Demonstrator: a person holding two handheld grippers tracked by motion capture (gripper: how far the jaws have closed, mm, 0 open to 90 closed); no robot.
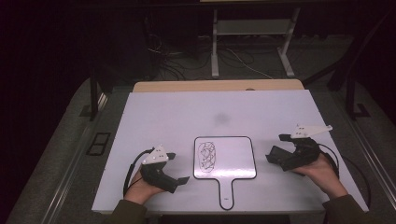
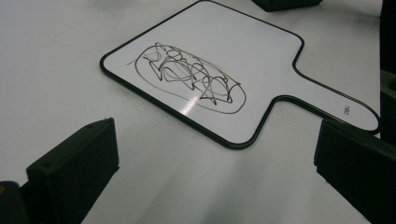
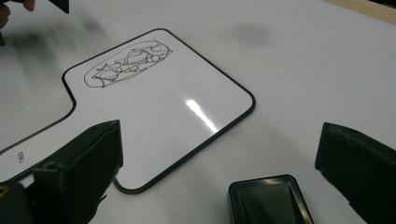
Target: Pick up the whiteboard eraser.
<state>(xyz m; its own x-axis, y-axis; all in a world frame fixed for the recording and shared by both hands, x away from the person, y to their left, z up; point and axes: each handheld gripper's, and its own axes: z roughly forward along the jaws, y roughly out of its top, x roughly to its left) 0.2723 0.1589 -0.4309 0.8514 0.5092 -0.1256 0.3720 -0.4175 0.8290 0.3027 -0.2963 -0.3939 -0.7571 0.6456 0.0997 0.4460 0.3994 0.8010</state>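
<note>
With both sets of jaws spread wide and nothing btwn them, left gripper (image 1: 164,170) sits just left of the paddle-shaped whiteboard (image 1: 233,158), right gripper (image 1: 286,151) just to its right, neither touching it. Whiteboard lies flat near front-centre of white table (image 1: 177,116), handle toward the person, black scribble (image 1: 207,155) on its left half. Small black eraser (image 3: 268,200) rests on table beside board's edge, under right gripper.

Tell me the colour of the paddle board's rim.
Black rim around the white paddle board, clearest in the left gripper view.
</note>
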